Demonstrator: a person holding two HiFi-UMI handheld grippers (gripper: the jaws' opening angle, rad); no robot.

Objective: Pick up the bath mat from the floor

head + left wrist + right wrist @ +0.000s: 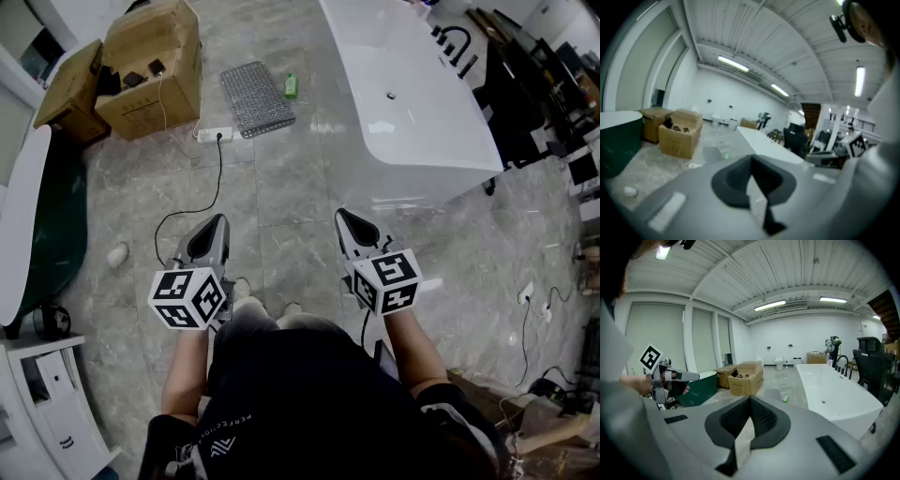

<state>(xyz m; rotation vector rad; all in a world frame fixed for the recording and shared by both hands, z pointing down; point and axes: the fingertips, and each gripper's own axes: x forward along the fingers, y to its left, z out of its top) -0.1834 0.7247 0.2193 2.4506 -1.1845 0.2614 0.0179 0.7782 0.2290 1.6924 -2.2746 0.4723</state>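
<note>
The bath mat (pixel 256 98) is a grey, knobbly rectangle lying flat on the marble floor, far ahead beside the white bathtub (pixel 422 103). It shows small in the left gripper view as the mat (pixel 711 153) and in the right gripper view as the mat (pixel 772 393). My left gripper (pixel 220 221) and right gripper (pixel 342 217) are held side by side at waist height, well short of the mat. Both point forward. The left gripper (pixel 751 159) and the right gripper (pixel 751 399) each have their dark pads meeting, with nothing between them.
A small green bottle (pixel 291 86) lies right of the mat. Two open cardboard boxes (pixel 150 66) stand to its left, with a power strip (pixel 214 134) and a black cable trailing toward me. A dark green tub (pixel 56 225) is at the left.
</note>
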